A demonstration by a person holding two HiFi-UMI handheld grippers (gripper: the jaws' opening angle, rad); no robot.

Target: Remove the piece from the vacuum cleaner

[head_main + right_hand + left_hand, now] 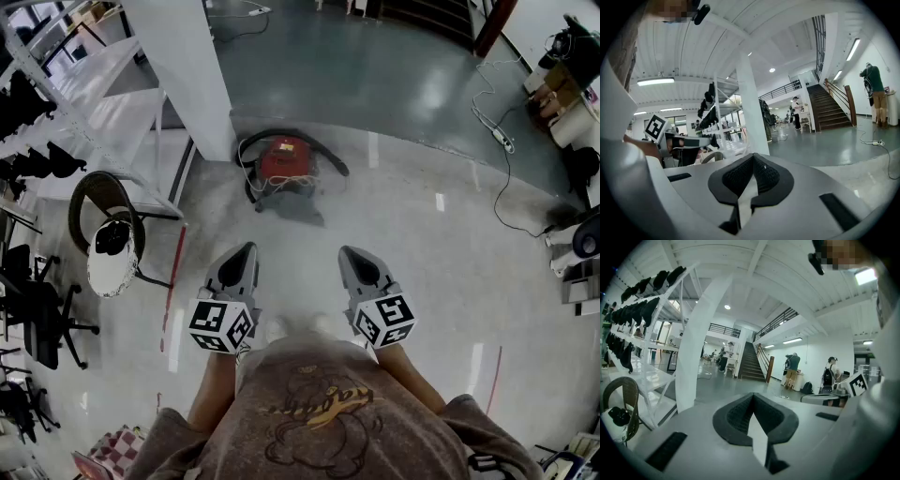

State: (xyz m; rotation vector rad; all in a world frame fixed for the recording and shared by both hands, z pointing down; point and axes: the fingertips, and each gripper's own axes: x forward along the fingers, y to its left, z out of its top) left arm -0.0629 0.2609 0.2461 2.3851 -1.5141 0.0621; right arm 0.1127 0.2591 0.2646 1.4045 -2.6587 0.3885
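A red canister vacuum cleaner (pixel 286 161) sits on the floor ahead of me, beside a white pillar (pixel 187 70), with its black hose (pixel 328 155) looped around it and a grey piece lying at its front. My left gripper (pixel 249 248) and right gripper (pixel 345 251) are held side by side at waist height, well short of the vacuum, both pointing toward it. Both are shut with nothing between the jaws. In the left gripper view the closed pads (pixel 740 416) meet at the tip; the right gripper view shows its pads (pixel 765 174) closed too. The vacuum is not in either gripper view.
White shelving (pixel 84 103) with dark items stands at the left, with a round chair (pixel 108 230) and office chairs (pixel 42 309) near it. A cable and power strip (pixel 502 141) trail across the floor at right. Equipment (pixel 577 253) lines the right edge. People stand by the staircase (pixel 750 362).
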